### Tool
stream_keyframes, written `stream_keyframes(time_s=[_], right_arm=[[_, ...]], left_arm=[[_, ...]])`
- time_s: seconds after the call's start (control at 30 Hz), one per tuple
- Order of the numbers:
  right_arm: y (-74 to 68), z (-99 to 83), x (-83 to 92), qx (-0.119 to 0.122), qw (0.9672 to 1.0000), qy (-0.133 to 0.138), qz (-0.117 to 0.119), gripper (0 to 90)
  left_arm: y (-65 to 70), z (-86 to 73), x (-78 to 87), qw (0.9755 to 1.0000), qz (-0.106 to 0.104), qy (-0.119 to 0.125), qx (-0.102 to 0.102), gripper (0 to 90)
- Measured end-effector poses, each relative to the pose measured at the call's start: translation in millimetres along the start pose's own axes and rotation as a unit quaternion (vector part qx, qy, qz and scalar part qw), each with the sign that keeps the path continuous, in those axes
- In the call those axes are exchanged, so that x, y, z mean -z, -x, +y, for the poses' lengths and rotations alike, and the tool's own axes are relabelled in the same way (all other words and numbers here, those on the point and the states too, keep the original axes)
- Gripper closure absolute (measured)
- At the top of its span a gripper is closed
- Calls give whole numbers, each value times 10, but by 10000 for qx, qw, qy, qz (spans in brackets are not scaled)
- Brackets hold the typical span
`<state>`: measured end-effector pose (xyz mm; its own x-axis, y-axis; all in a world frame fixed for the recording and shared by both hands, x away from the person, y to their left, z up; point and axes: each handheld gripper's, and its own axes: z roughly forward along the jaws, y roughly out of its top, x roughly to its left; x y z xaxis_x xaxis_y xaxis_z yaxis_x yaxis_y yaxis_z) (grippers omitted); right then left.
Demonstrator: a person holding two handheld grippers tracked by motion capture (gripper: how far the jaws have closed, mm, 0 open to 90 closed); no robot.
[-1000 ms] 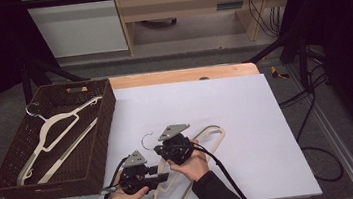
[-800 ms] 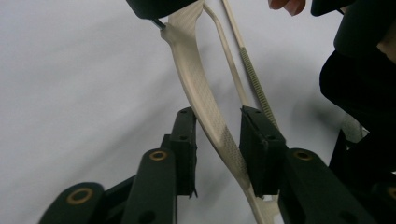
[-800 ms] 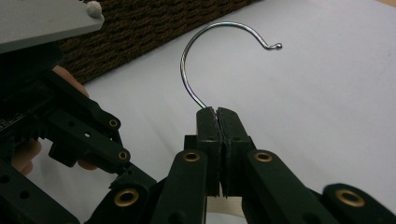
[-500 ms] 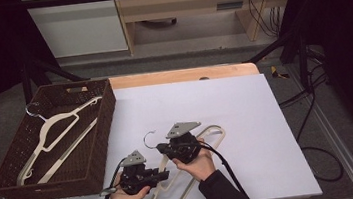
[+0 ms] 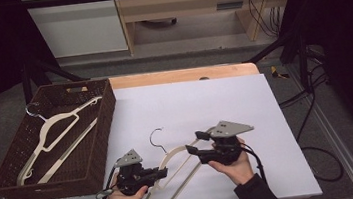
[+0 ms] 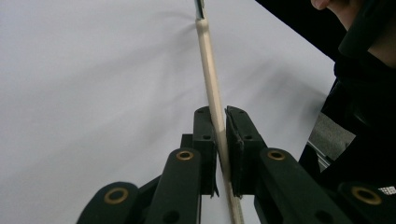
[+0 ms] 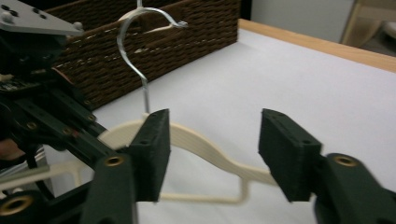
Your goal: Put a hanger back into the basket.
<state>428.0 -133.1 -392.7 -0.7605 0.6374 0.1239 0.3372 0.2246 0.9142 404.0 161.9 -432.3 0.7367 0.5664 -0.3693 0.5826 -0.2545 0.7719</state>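
Left gripper (image 5: 163, 171) clamped on hanger (image 5: 178, 154) arm, holding it. Right gripper (image 5: 193, 143) just opened, jaws apart, nothing between. Basket (image 5: 107, 118) lies left of hanger; hook (image 5: 157, 135) points away from person.

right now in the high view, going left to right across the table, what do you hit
wicker basket with a cream hanger inside → left tongs, shut on the table hanger → metal hook of that hanger → right tongs, open → bare white board

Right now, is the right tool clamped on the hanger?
No, the right tool stands open, and the hanger lies behind its gap, untouched.
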Motion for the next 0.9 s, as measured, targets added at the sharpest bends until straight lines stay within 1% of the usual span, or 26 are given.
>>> stream_keyframes(time_s=[0.07,0.1,0.13,0.17,0.2,0.27,0.3,0.37,0.43,0.47,0.5,0.53,0.57,0.63,0.67,0.7,0.73,0.77,0.8,0.83,0.87,0.9], right_arm=[[79,-82,126,-136,9998,153,-73,349],[118,-123,176,-166,9995,209,-161,327],[157,-159,218,-185,9992,217,-270,306],[199,-192,257,-165,9991,191,-354,291],[230,-221,292,-195,9987,216,-425,275],[286,-265,360,-244,9982,250,-485,244],[305,-282,387,-263,9981,273,-489,236],[332,-313,435,-297,9978,309,-500,213],[354,-339,477,-242,9975,307,-586,189],[367,-348,501,-209,9974,298,-615,179],[367,-348,501,-209,9974,298,-615,179],[391,-356,550,-264,9967,323,-699,168],[407,-359,574,-273,9964,354,-725,163],[419,-359,599,-294,9961,364,-748,156],[446,-361,647,-295,9953,401,-836,147],[458,-362,671,-299,9948,432,-877,141],[470,-363,698,-293,9944,453,-914,132],[480,-360,725,-288,9939,477,-955,128],[480,-360,725,-288,9939,477,-955,128],[500,-359,780,-298,9927,559,-1023,121],[512,-359,813,-290,9925,578,-1040,118],[512,-359,813,-290,9925,578,-1040,118]], left_arm=[[7,10,20,10000,-49,44,-7,842],[7,10,20,10000,-49,44,-7,847],[18,21,46,9999,-77,82,-29,854],[24,29,62,9999,-62,73,-107,856],[36,34,76,9999,-57,96,-129,857],[52,46,110,9997,-22,118,-212,857],[58,51,128,9997,-32,124,-215,857],[58,60,166,9995,-32,147,-281,857],[61,63,187,9994,-19,178,-302,859],[65,77,235,9991,6,202,-362,859],[65,77,235,9991,6,202,-362,859],[69,86,262,9990,37,223,-388,859],[71,112,317,9984,83,275,-485,859],[73,126,346,9982,93,314,-501,859],[75,156,410,9976,112,373,-580,859],[75,156,410,9976,112,373,-580,859],[79,187,478,9968,139,420,-666,859],[79,187,478,9968,139,420,-666,859],[84,203,512,9963,171,448,-716,859],[89,218,544,9957,200,482,-760,860],[101,253,603,9946,265,511,-860,860],[101,253,603,9946,265,511,-860,860]])
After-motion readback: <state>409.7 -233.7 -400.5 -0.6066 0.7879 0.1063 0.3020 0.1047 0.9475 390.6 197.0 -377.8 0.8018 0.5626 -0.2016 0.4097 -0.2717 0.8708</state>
